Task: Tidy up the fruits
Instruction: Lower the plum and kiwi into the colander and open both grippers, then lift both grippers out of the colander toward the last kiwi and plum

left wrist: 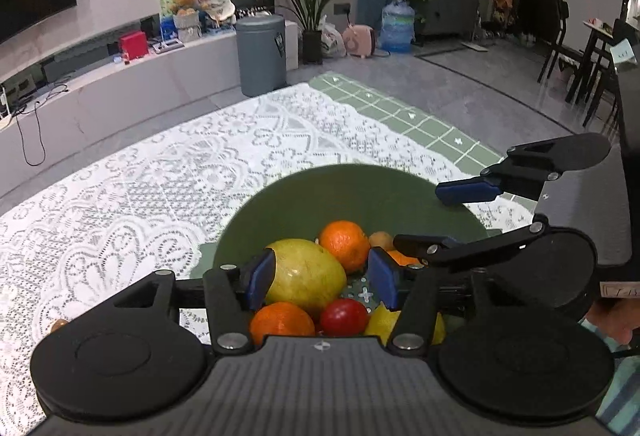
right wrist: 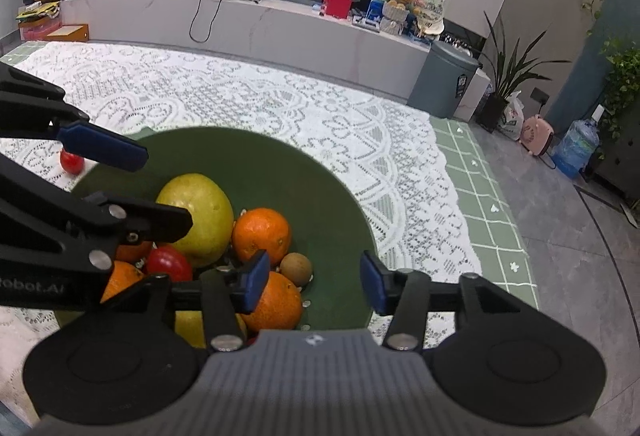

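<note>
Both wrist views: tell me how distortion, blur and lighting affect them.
Left wrist view: fisheye bends the TV ledge into a curve; the green bowl is sharp, evenly lit, without glare. Right wrist view: dark corners from the lens; the near rim of the bowl looks slightly soft; the oranges show mild highlights.

You have a table under white lace cloth (right wrist: pixel 248 91), laid over green checked cloth (right wrist: pixel 480 195). On the lace sit the green bowl (right wrist: pixel 304 171) and, just beside its left rim, a red tomato (right wrist: pixel 71 160)
</note>
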Demonstrator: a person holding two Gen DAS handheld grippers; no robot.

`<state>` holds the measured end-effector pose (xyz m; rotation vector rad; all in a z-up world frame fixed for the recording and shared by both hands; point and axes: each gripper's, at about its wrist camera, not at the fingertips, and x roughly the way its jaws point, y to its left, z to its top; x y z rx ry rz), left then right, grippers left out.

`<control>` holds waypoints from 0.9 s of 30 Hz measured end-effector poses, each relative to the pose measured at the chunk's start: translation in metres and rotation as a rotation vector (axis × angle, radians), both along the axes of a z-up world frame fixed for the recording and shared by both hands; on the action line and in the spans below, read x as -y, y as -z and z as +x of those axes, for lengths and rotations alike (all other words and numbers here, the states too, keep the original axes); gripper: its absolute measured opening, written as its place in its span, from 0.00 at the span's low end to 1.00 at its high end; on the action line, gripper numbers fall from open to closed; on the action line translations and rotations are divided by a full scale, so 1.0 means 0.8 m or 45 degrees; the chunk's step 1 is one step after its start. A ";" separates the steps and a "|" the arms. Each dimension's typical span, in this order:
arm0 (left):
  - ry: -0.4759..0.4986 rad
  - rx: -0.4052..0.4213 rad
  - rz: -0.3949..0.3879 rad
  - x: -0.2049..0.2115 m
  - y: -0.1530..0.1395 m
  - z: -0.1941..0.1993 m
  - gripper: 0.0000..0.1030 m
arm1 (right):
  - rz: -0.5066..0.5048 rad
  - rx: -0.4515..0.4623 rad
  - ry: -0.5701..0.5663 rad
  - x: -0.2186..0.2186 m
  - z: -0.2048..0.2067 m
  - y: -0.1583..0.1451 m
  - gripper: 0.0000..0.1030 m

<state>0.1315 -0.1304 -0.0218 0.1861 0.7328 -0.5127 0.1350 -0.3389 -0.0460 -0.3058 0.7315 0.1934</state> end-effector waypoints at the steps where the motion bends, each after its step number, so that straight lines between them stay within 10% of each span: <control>1: -0.005 0.007 -0.005 -0.002 -0.003 -0.002 0.62 | 0.003 0.008 0.001 -0.001 -0.002 -0.002 0.54; 27: -0.239 0.094 -0.066 -0.083 -0.032 -0.056 0.65 | 0.163 0.219 0.090 -0.066 -0.079 -0.033 0.78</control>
